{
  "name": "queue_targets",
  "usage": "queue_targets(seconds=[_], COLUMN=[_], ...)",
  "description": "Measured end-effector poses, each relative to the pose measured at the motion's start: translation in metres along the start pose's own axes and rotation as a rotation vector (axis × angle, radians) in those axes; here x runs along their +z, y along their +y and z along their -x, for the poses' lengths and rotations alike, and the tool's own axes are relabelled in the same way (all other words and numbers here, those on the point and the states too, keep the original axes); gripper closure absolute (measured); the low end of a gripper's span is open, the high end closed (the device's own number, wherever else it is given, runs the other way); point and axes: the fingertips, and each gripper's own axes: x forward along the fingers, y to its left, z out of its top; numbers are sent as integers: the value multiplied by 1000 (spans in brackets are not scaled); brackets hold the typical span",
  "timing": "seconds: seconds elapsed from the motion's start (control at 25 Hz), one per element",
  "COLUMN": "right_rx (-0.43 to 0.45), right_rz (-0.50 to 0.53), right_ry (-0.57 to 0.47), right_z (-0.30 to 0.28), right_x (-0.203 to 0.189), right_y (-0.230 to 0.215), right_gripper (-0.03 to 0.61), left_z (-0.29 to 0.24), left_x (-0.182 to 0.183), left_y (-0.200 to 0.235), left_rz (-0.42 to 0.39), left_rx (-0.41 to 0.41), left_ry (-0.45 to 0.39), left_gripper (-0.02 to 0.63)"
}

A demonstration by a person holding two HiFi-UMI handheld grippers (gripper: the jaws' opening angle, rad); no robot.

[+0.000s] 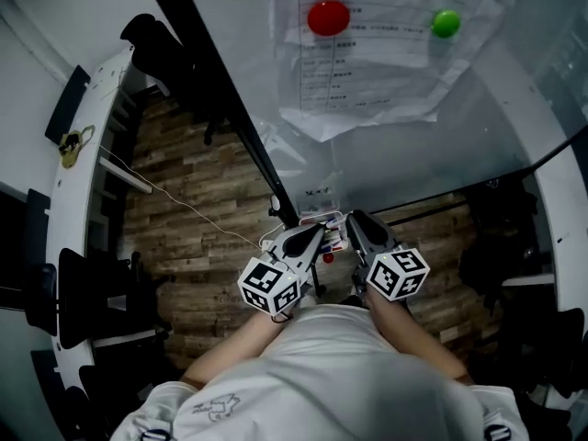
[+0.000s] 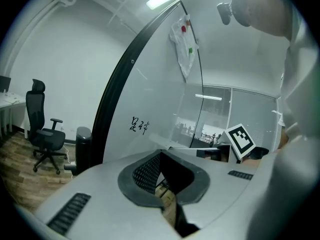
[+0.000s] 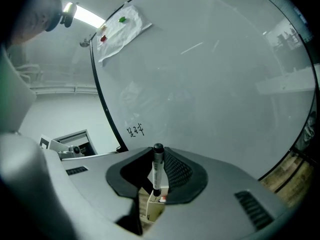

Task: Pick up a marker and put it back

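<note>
A marker (image 3: 157, 176) with a white body and black cap stands upright between the jaws of my right gripper (image 3: 157, 156), which is shut on it near the cap. Its lower end sits in a small marker box (image 3: 151, 207) below the jaws. In the head view, that box (image 1: 329, 222) hangs at the whiteboard's bottom edge, and both grippers are right at it. The right gripper (image 1: 360, 228) is on its right side, and the marker itself is hidden there. My left gripper (image 1: 310, 238) is beside the box, and its jaws (image 2: 161, 156) meet at the tips with nothing between them.
The glass whiteboard (image 1: 413, 154) fills the area ahead, with a black frame bar (image 1: 220, 99) at its left edge. Papers (image 1: 367, 62) hang on it under a red magnet (image 1: 328, 16) and a green magnet (image 1: 446, 23). An office chair (image 2: 45, 134) stands on the wood floor at the left.
</note>
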Motion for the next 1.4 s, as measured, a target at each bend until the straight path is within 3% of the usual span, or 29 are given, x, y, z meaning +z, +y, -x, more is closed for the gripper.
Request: queue_targets(seconds=[0.48, 0.68, 1.08, 1.4], right_rx=[10, 6, -20, -15], right_rz=[84, 113, 110, 106], right_ry=[-132, -177, -207, -199], right_z=[34, 46, 64, 65], right_x=[38, 48, 45, 31], right_y=[44, 59, 69, 76], right_gripper=[500, 500, 500, 500], left_z=[24, 34, 48, 66], left_x=[39, 51, 53, 42], left_y=[-24, -36, -46, -41], left_rz=[-74, -136, -128, -107], left_rx=[-84, -109, -152, -134], left_ry=[-115, -121, -133, -114], left_gripper=[609, 611, 609, 609])
